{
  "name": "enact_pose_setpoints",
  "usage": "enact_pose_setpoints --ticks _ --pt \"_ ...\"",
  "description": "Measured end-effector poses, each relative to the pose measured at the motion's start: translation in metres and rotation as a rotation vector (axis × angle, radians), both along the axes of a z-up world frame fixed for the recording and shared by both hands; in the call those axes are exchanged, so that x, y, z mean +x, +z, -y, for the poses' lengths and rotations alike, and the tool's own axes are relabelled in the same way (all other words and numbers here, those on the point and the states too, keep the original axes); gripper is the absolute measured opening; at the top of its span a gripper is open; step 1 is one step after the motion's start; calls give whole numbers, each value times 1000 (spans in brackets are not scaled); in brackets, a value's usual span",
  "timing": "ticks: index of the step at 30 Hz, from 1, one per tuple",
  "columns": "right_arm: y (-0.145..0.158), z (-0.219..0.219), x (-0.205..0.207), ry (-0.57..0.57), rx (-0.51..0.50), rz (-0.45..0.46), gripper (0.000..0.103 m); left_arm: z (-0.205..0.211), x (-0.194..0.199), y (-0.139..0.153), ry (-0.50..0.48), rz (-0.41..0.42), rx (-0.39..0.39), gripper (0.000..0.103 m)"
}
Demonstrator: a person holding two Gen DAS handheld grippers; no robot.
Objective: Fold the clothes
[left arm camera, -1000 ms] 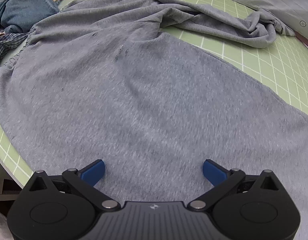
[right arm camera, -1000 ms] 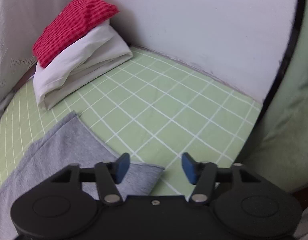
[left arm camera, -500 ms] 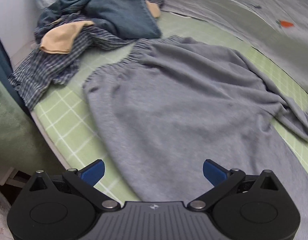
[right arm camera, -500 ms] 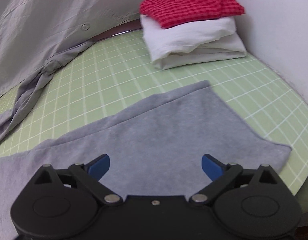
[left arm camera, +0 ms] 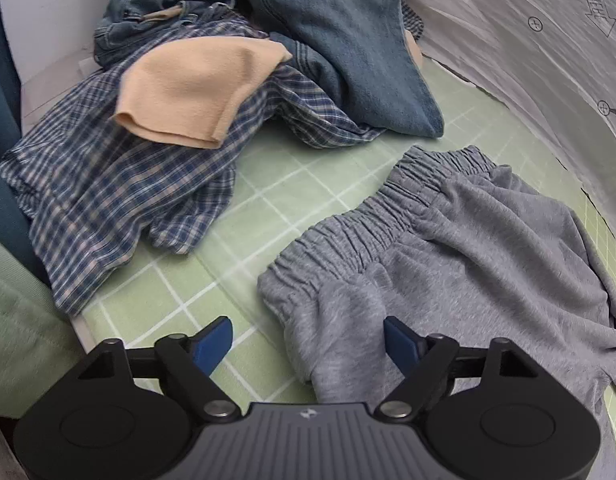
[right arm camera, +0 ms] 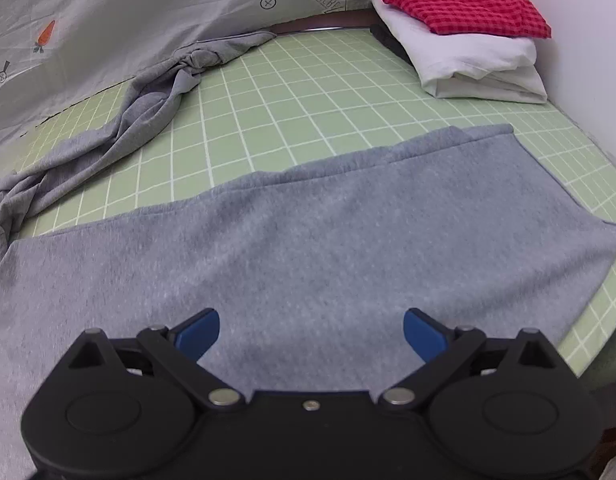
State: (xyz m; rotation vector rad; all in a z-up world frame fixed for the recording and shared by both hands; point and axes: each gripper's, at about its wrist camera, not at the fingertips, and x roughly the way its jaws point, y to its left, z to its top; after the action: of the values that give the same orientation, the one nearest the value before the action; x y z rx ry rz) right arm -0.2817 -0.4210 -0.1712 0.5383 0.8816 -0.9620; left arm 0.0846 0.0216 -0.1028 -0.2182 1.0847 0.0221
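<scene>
Bare mat [right arm camera: 308, 92] lies between the grey trousers [right arm camera: 308, 248] and the folded stack [right arm camera: 472, 40].

A home laundry corner: a worktop under a green grid-checked cloth [right arm camera: 308, 92] carries a loose heap of jeans [left arm camera: 348, 40] and a plaid shirt [left arm camera: 119, 200] at one end, folded red and white garments [right arm camera: 468, 32] stacked at the other, a printed grey sheet [right arm camera: 127, 12] hanging behind

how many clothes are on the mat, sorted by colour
grey: 1, the sweatpants, also seen at
blue denim: 1 heap at least; separate pieces cannot be told
blue plaid: 1
peach: 1
red checked: 1, folded
white: 1, folded beneath it
total: 6 at least
</scene>
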Motion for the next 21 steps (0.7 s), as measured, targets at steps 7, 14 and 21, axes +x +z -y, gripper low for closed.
enact_pose_setpoints --ticks 7,14,21 --pt "2 -30 25 23 -13 -34 100 -1 9 -9 -75 21 47 34" --pt "-2 -45 36 64 -3 -72 100 -20 0 -4 -66 41 53 20" --pt "-5 -39 36 80 19 -64 100 -25 -13 -1 -49 24 103 33"
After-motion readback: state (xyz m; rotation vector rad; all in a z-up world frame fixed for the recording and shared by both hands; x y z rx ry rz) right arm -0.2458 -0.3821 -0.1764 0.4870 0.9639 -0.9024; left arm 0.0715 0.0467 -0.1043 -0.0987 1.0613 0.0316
